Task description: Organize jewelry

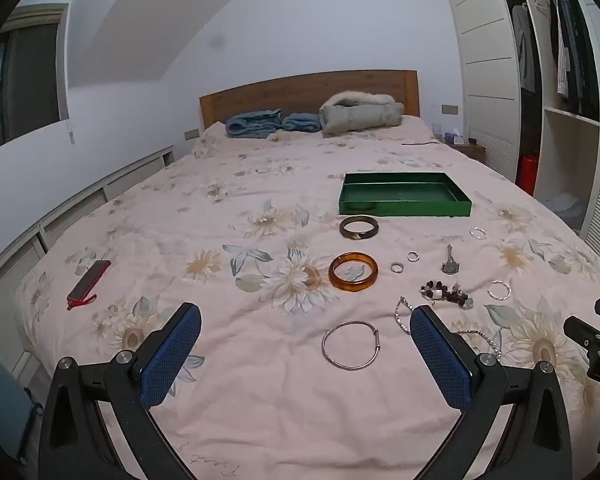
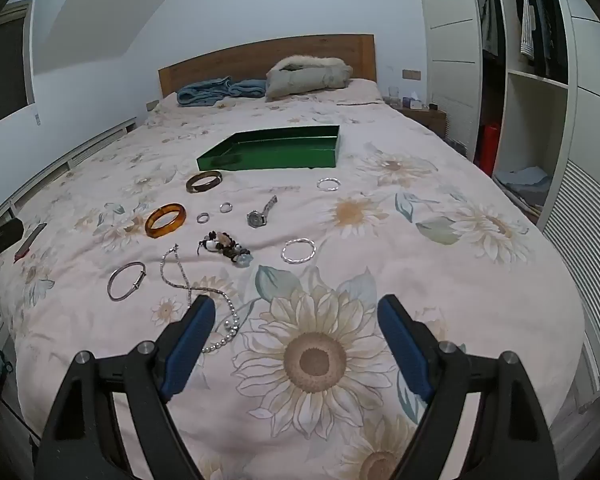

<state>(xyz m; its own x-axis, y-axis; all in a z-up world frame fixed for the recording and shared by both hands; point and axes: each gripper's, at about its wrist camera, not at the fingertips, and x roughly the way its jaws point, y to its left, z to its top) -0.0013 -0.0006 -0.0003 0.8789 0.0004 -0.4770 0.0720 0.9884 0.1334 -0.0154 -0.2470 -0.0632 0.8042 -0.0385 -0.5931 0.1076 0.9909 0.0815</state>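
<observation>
A green tray (image 1: 404,211) (image 2: 268,162) lies on the bed, with nothing visible inside it. Jewelry is spread in front of it: a dark bangle (image 1: 359,227) (image 2: 204,181), an amber bangle (image 1: 353,271) (image 2: 165,220), a thin silver bangle (image 1: 351,345) (image 2: 126,280), two small rings (image 1: 397,267) (image 2: 202,217), a watch (image 1: 450,264) (image 2: 261,212), a beaded bracelet (image 1: 446,293) (image 2: 226,249), twisted silver bangles (image 2: 298,251) (image 2: 328,183) and a chain necklace (image 2: 196,288). My left gripper (image 1: 306,320) is open and empty, near the silver bangle. My right gripper (image 2: 296,312) is open and empty over the bedspread.
The floral bedspread (image 2: 380,208) covers the whole bed. A dark case with a red strap (image 1: 89,284) lies at the left. Blue clothes (image 1: 256,123) and a grey jacket (image 1: 360,114) lie by the headboard. An open wardrobe (image 1: 560,80) stands to the right.
</observation>
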